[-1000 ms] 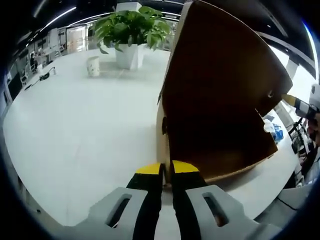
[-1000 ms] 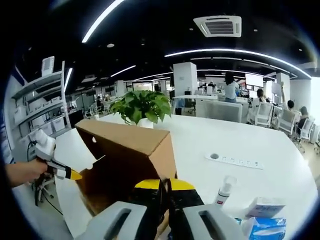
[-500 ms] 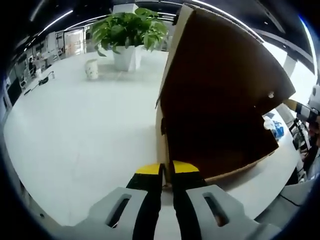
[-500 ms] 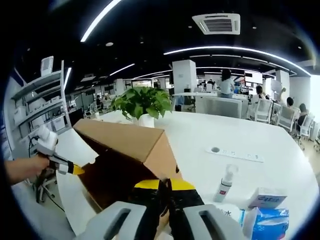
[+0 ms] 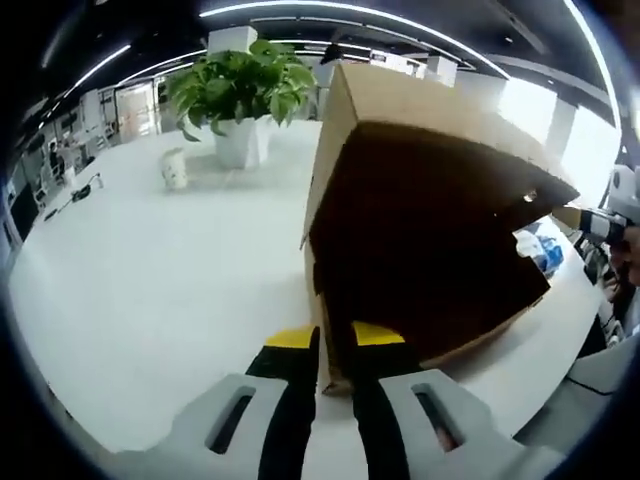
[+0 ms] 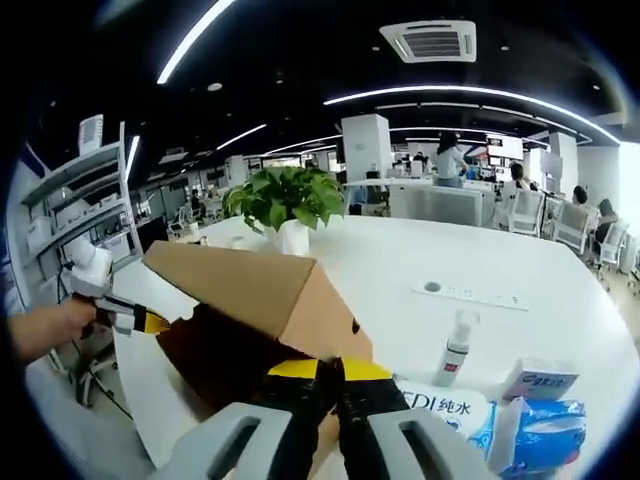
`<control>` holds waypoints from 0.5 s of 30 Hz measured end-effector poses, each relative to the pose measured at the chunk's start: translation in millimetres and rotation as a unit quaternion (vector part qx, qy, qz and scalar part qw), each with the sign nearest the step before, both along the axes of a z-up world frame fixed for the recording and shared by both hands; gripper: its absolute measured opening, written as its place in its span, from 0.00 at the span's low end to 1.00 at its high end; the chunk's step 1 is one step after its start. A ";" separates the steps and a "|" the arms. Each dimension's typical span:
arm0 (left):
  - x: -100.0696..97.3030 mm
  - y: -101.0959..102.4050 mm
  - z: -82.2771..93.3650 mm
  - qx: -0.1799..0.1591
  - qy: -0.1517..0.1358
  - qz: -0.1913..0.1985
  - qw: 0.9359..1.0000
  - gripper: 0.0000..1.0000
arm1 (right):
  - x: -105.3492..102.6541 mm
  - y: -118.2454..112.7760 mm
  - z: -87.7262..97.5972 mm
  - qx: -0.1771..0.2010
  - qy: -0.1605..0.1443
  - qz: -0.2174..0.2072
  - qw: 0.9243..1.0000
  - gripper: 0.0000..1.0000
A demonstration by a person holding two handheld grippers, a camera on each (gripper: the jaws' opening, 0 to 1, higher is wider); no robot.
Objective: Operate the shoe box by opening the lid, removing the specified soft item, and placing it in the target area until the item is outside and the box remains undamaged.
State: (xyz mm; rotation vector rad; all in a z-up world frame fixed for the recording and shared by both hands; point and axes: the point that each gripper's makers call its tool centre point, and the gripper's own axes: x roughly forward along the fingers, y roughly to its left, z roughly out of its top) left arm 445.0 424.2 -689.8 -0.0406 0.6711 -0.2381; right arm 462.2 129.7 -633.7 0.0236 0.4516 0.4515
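The brown cardboard shoe box (image 5: 430, 230) stands on the white table with its lid (image 6: 250, 285) raised at a slant, and the inside is dark, so I cannot make out its contents. My left gripper (image 5: 336, 338) is shut on a cardboard edge at the lid's near corner. Held by a hand, the left gripper (image 6: 125, 315) also appears at the lid's far left corner in the right gripper view. My right gripper (image 6: 331, 370) is shut on the lid's other corner. The right gripper (image 5: 595, 222) comes in at the right edge of the left gripper view, its yellow tip against the lid flap.
A potted plant (image 5: 235, 90) and a small white cup (image 5: 175, 168) stand on the white table (image 5: 150, 290) beyond the box. A spray bottle (image 6: 457, 345), a white wipes pack (image 6: 450, 405) and blue tissue packs (image 6: 545, 425) lie right of the box. Desks and people sit behind.
The lid has tilted and sits lower in both views, with its top face now showing in the left gripper view. Both grippers keep their hold on its corners.
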 end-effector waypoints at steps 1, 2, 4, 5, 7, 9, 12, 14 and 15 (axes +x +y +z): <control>0.8 -1.2 3.0 0.000 -0.005 -0.004 1.000 0.12 | -1.2 0.2 -1.7 -0.001 0.002 0.001 1.000 0.00; 1.4 -1.9 4.8 0.000 -0.007 -0.006 1.000 0.12 | -1.6 0.1 -2.3 -0.001 0.003 0.001 1.000 0.00; 3.0 -3.3 8.7 0.000 -0.014 -0.010 1.000 0.12 | -3.4 0.0 -5.6 0.000 0.007 0.002 1.000 0.01; 3.4 -4.1 10.3 0.000 -0.016 -0.012 1.000 0.12 | -4.7 -0.4 -8.6 0.000 0.012 0.002 1.000 0.01; 4.4 -6.3 14.8 0.001 -0.024 -0.019 1.000 0.13 | -6.9 0.0 -12.6 -0.001 0.017 0.004 1.000 0.01; 5.1 -8.7 18.0 0.002 -0.030 -0.027 0.999 0.15 | -9.4 0.0 -19.1 -0.011 0.022 0.011 1.000 0.01; 5.9 -9.5 23.1 0.006 -0.040 -0.034 0.999 0.16 | -13.0 0.6 -25.3 -0.011 0.031 0.015 0.999 0.00; 6.5 -9.3 25.5 0.005 -0.045 -0.036 0.998 0.16 | -15.4 2.3 -29.3 -0.019 0.034 0.022 0.999 0.00; 6.9 -9.6 26.3 0.004 -0.048 -0.038 0.998 0.16 | -16.7 3.4 -31.4 -0.023 0.035 0.026 0.999 0.00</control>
